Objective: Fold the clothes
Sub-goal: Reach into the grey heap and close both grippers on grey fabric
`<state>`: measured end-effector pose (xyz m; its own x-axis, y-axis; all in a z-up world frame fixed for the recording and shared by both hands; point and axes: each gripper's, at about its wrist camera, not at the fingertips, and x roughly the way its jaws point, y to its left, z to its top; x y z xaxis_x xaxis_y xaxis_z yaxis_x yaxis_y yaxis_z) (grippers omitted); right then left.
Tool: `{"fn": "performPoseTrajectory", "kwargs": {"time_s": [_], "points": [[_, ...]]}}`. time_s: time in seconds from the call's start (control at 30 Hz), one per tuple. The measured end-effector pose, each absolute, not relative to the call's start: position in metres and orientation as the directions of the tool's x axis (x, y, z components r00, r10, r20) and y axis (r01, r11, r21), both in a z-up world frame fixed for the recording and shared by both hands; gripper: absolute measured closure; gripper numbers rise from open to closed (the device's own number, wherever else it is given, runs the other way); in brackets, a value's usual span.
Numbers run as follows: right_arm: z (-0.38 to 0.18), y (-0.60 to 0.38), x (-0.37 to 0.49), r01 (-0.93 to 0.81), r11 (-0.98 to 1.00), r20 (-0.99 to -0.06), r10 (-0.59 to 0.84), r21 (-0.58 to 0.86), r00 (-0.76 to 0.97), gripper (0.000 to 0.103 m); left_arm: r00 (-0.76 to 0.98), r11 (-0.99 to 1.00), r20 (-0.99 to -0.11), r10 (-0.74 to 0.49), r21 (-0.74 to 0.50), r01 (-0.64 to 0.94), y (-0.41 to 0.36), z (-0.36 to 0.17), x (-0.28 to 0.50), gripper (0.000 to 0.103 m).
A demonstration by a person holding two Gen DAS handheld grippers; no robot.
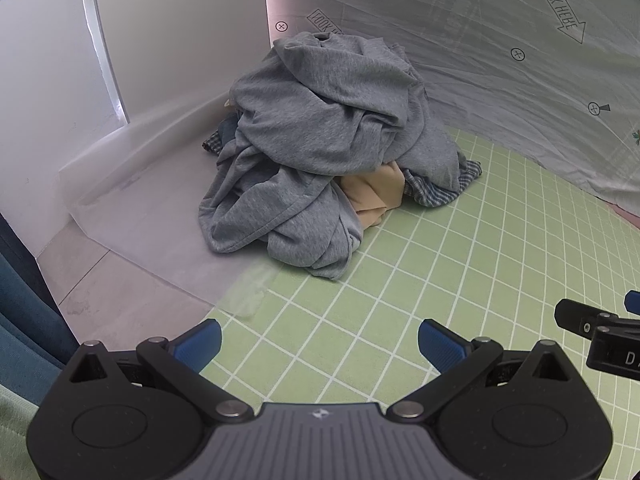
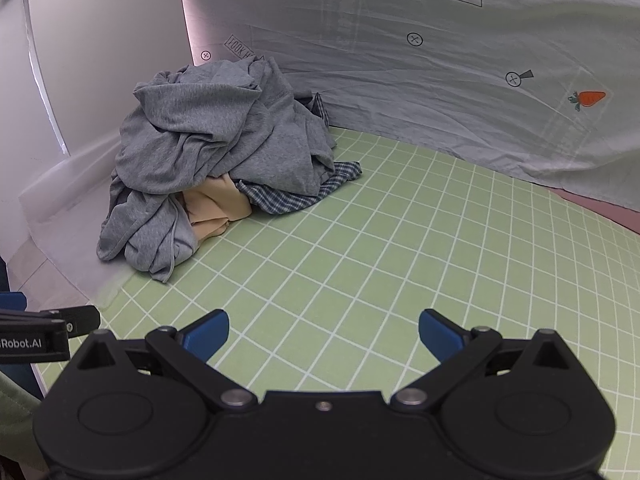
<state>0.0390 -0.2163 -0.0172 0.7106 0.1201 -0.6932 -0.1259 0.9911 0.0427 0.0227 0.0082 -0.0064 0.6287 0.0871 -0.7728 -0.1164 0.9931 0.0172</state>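
One pile of clothes [image 1: 320, 152] is present, with three garments distinguishable: one grey garment [image 2: 208, 136], one beige garment [image 2: 214, 208] and one blue plaid garment [image 2: 296, 196]. Further items beneath cannot be counted. Two grippers: the left gripper [image 1: 320, 340] and the right gripper [image 2: 324, 332]. One green grid mat [image 2: 400, 260]. One printed backdrop sheet [image 2: 400, 60].

A crumpled clothes heap [image 1: 320, 152], grey over beige and plaid, sits on the green grid mat [image 1: 460, 280].

Green grid mat [image 2: 400, 240], carrot-print sheet backdrop [image 2: 400, 92], white wall panels [image 1: 52, 80] at left.
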Motion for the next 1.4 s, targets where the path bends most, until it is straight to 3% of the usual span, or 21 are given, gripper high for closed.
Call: {"fn": "performPoseTrajectory", "kwargs": {"time_s": [0.43, 0.57, 0.67, 0.93, 1.03, 1.07, 1.17, 1.23, 1.4], "points": [[-0.018, -0.204, 0.158, -0.137, 0.990, -0.677, 0.127, 0.040, 0.725, 0.002, 0.659, 0.976, -0.744, 0.106, -0.050, -0.213, 0.054, 0.013, 0.134, 0.000], [-0.026, -0.192, 0.200, -0.158, 0.986, -0.686, 0.147, 0.047, 0.713, 0.010, 0.671, 0.972, -0.737, 0.081, -0.092, -0.218, 0.067, 0.011, 0.176, 0.004], [-0.034, -0.181, 0.231, -0.179, 0.982, -0.698, 0.168, 0.058, 0.696, 0.022, 0.672, 0.971, -0.738, 0.063, -0.111, -0.213, 0.073, 0.007, 0.206, 0.013], [-0.055, -0.153, 0.309, -0.232, 0.968, -0.734, 0.225, 0.094, 0.641, 0.037, 0.677, 0.964, -0.736, -0.003, -0.181, -0.193, 0.083, -0.009, 0.246, 0.055], [-0.059, -0.148, 0.313, -0.265, 0.956, -0.735, 0.269, 0.126, 0.622, 0.061, 0.688, 0.974, -0.726, -0.001, -0.155, -0.162, 0.077, -0.011, 0.249, 0.064], [-0.059, -0.148, 0.312, -0.280, 0.950, -0.730, 0.286, 0.134, 0.621, 0.075, 0.691, 0.977, -0.723, 0.001, -0.147, -0.156, 0.076, -0.011, 0.248, 0.067], [-0.057, -0.143, 0.302, -0.311, 0.946, -0.712, 0.279, 0.091, 0.644, 0.102, 0.700, 0.982, -0.714, 0.012, -0.124, -0.144, 0.073, -0.007, 0.242, 0.081], [-0.052, -0.145, 0.294, -0.313, 0.947, -0.695, 0.269, 0.066, 0.667, 0.102, 0.707, 0.983, -0.707, 0.018, -0.117, -0.143, 0.072, -0.002, 0.236, 0.089], [-0.037, -0.163, 0.269, -0.269, 0.961, -0.661, 0.247, 0.070, 0.709, 0.103, 0.736, 0.983, -0.677, 0.015, -0.124, -0.134, 0.068, 0.016, 0.209, 0.092]]}}
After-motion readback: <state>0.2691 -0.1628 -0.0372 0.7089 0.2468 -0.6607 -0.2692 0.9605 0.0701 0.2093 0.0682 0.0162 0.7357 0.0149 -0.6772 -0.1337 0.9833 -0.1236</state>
